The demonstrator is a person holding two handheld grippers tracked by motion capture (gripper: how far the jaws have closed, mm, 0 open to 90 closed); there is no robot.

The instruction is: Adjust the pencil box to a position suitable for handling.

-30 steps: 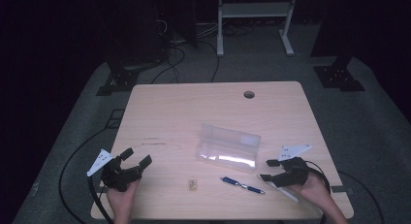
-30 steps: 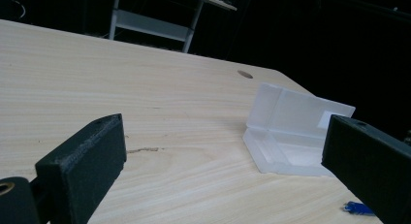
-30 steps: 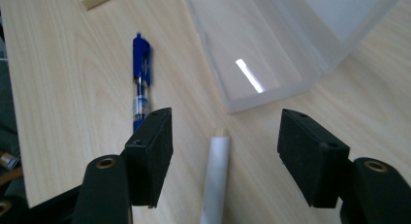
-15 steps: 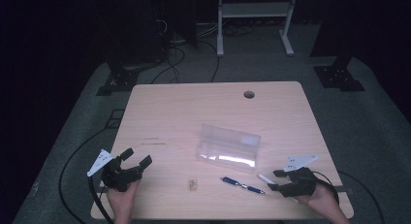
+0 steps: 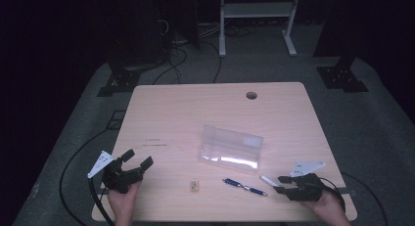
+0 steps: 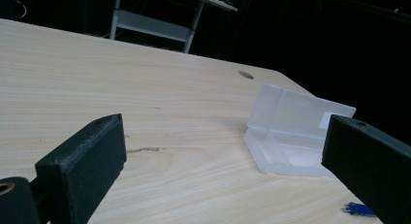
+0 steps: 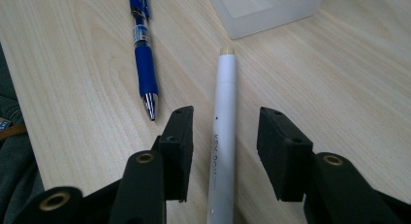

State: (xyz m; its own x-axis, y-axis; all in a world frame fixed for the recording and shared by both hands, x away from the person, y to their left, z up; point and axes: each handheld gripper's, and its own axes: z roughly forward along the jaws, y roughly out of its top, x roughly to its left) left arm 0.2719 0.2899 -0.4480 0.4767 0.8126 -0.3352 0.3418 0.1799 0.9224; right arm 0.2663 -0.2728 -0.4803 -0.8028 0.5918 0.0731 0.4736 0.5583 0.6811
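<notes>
1. Right gripper [image 7: 223, 156]: jaws half-closed and just been closing, straddling the white pen [image 7: 224, 117] at lower centre of the worktop [image 5: 171, 113]; pads not yet touching.
2. Risk: an off-centre squeeze rolls the white pen toward the blue pen [image 7: 141, 54].
3. Left gripper [image 5: 133, 163]: jaws released, idle.
4. The white pen's print is cut off, possibly a brand name.

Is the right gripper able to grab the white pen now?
Probably yes. The white pen already lies between the right gripper's fingers, which have just been closing without touching it yet, and nothing blocks them.
</notes>
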